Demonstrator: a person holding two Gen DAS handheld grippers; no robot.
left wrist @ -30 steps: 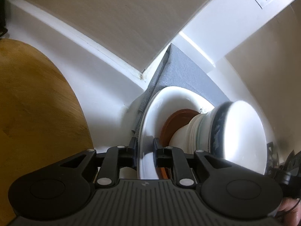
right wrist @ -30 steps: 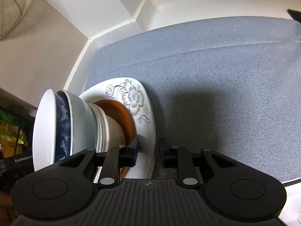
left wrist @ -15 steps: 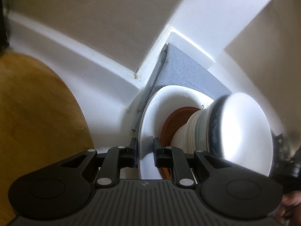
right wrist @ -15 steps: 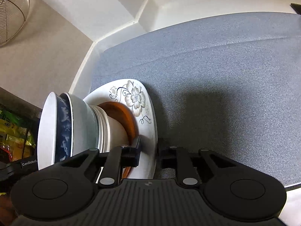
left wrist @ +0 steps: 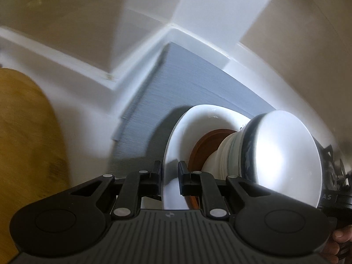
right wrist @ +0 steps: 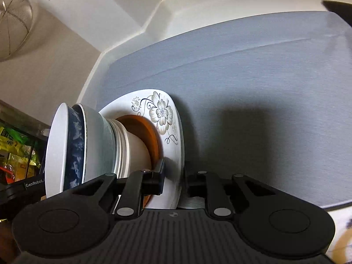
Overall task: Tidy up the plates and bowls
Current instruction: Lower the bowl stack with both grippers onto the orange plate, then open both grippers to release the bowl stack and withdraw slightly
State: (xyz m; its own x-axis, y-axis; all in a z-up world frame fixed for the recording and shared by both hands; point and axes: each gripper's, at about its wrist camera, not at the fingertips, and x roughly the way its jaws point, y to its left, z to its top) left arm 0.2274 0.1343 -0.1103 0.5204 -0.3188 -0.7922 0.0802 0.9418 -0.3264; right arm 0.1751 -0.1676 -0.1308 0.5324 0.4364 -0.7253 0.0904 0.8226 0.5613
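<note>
A white floral plate (right wrist: 162, 112) carries a brown plate (right wrist: 145, 127) and a stack of nested bowls (right wrist: 88, 147), the top ones white and blue-patterned. My right gripper (right wrist: 173, 176) is shut on the floral plate's rim from one side. My left gripper (left wrist: 170, 176) is shut on the opposite rim of the same plate (left wrist: 198, 121). The bowl stack (left wrist: 279, 154) also shows in the left wrist view. The stack hangs just above a grey mat (right wrist: 253, 77).
The grey mat (left wrist: 187, 77) lies in a white-walled corner (left wrist: 171, 26). A wooden surface (left wrist: 26, 132) is at the left. A wire fan (right wrist: 13, 22) and a shelf with coloured packets (right wrist: 15, 149) stand beyond the bowls.
Both grippers have carried the plate and its stack farther over the grey mat, away from the white wall edge. The grips have not changed.
</note>
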